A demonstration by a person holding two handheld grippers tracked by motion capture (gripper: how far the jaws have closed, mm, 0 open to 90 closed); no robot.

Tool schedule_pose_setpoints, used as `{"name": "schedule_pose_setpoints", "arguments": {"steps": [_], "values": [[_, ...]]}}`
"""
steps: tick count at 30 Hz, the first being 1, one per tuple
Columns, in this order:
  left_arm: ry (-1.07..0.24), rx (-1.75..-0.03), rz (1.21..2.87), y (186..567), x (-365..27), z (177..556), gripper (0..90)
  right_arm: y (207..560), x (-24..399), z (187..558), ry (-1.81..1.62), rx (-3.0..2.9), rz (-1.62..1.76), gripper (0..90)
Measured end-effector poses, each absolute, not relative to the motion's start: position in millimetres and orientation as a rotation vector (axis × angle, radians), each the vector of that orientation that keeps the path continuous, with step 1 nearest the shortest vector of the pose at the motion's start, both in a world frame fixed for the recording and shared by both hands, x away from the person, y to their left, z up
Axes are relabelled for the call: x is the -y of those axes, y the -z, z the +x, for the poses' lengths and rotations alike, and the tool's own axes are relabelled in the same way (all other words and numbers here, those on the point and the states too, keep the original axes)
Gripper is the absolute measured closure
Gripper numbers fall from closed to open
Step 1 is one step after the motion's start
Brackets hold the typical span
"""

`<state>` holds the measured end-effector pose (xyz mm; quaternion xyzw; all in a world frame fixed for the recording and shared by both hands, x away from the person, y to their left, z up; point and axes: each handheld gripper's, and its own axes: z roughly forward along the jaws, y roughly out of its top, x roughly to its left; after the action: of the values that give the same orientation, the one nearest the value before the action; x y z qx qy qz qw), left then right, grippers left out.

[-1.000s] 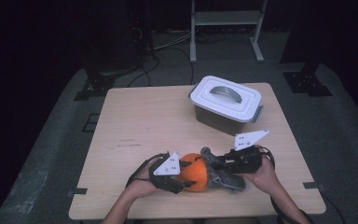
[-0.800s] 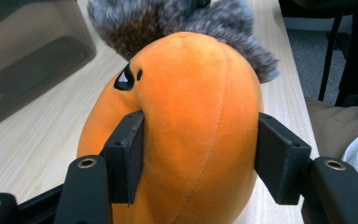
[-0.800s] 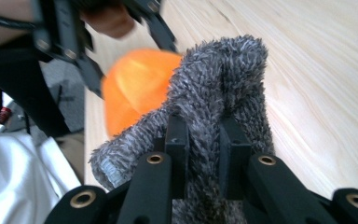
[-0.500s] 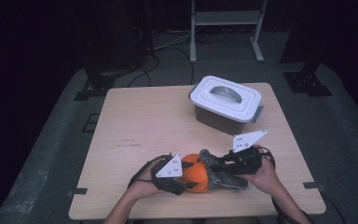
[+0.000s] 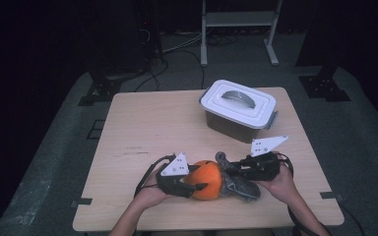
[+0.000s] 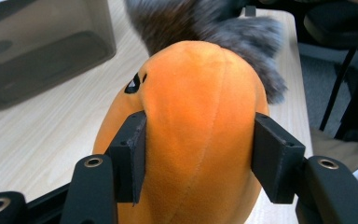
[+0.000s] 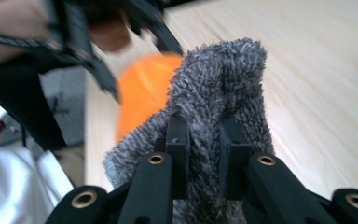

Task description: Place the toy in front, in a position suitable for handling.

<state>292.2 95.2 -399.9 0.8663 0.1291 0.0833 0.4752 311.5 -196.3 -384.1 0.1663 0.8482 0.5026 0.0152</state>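
A pale wooden rectangular table (image 5: pixel 142 123) stands on grey carpeted floor (image 5: pixel 44 167); beyond its far edge, a white metal frame (image 5: pixel 238 19), black cables (image 5: pixel 177 46), darkness all round.

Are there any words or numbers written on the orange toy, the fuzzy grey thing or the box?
No words or numbers can be read anywhere.
Round orange plush toy: a small black stitched mark, no letters.
Fuzzy grey cloth: no label in sight.
Grey plastic box with white lid: plain.
Pale wooden table: faint marks, too small to read.
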Motion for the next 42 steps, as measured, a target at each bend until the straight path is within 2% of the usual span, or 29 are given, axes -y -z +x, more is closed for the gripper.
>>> {"name": "schedule_pose_setpoints", "arguments": {"steps": [4,11,15,20,22,27,29,31,35,42], "values": [[-0.219,-0.349,2.133,398.6,-92.4,290.7,42.7,380.8,185.8,304.9,-1.543,-2.651,0.462,76.6],[-0.219,-0.421,2.104,397.7,-94.5,293.9,43.4,391.1,193.0,311.5,-1.469,-2.670,0.540,76.7],[-0.226,-0.451,2.098,394.7,-93.0,293.5,43.3,382.3,191.3,306.2,-1.528,-2.633,0.493,76.7],[-0.207,-0.442,2.113,399.2,-92.1,294.2,42.6,384.6,184.3,304.1,-1.499,-2.659,0.467,76.5],[-0.203,-0.416,2.117,401.6,-91.2,294.0,39.4,389.8,184.9,307.1,-1.498,-2.677,0.480,76.6],[-0.198,-0.331,2.117,405.5,-92.4,295.9,20.9,391.7,187.6,308.1,-1.474,-2.685,0.489,76.3],[-0.209,-0.322,2.128,409.6,-92.7,297.8,17.3,392.2,189.6,309.6,-1.474,-2.681,0.500,76.3],[-0.206,-0.321,2.128,415.0,-93.1,299.6,19.3,391.6,190.9,310.5,-1.466,-2.679,0.514,76.3],[-0.238,-0.335,2.112,412.8,-93.9,298.4,40.1,382.5,191.1,305.3,-1.502,-2.641,0.489,76.3],[-0.233,-0.410,2.065,408.0,-97.8,300.3,44.2,388.3,190.7,309.2,-1.466,-2.652,0.508,76.2]]}}
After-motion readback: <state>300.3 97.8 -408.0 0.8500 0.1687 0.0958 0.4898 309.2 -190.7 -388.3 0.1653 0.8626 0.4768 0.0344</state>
